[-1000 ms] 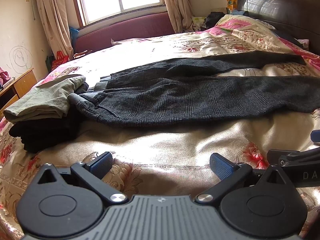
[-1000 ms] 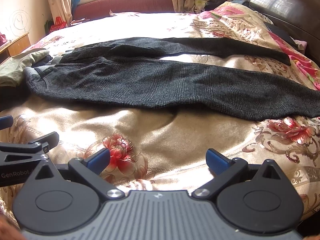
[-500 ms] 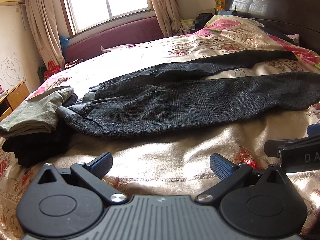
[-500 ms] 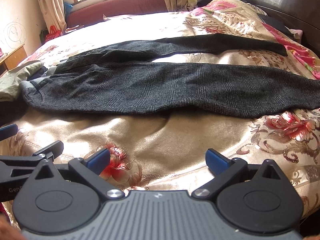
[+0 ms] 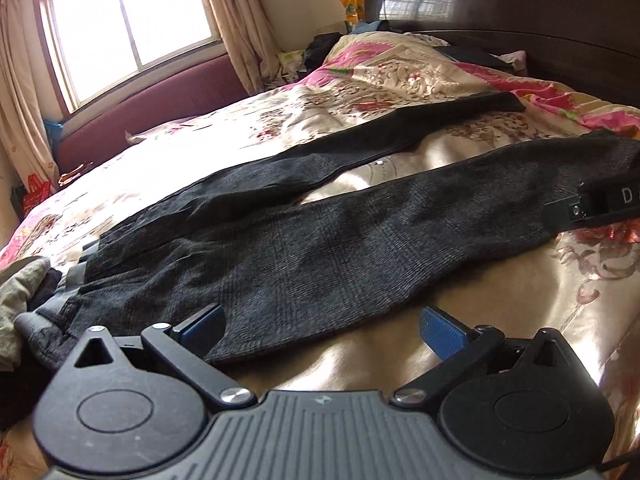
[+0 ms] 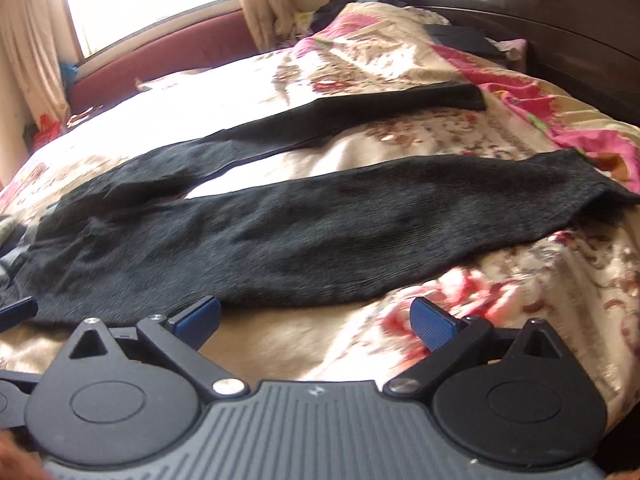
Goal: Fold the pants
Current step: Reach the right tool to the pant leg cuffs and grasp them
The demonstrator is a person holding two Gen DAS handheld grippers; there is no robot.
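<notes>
- Left wrist view: left gripper (image 5: 322, 330) w/ blue pads spread apart, nothing between them; left pad sits over the near edge of the pants (image 5: 320, 248), right pad over bare bedspread (image 5: 500, 292).
- Pants lie flat across the bed, waist at left, legs splayed toward far right.
- Folded clothes pile (image 5: 18, 300) just beside the waist.
- Right wrist view: right gripper (image 6: 316, 320) also apart, empty, near the pants' (image 6: 280, 240) near edge.

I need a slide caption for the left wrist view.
Open left gripper nears the dark pants spread flat on the floral bedspread.
</notes>
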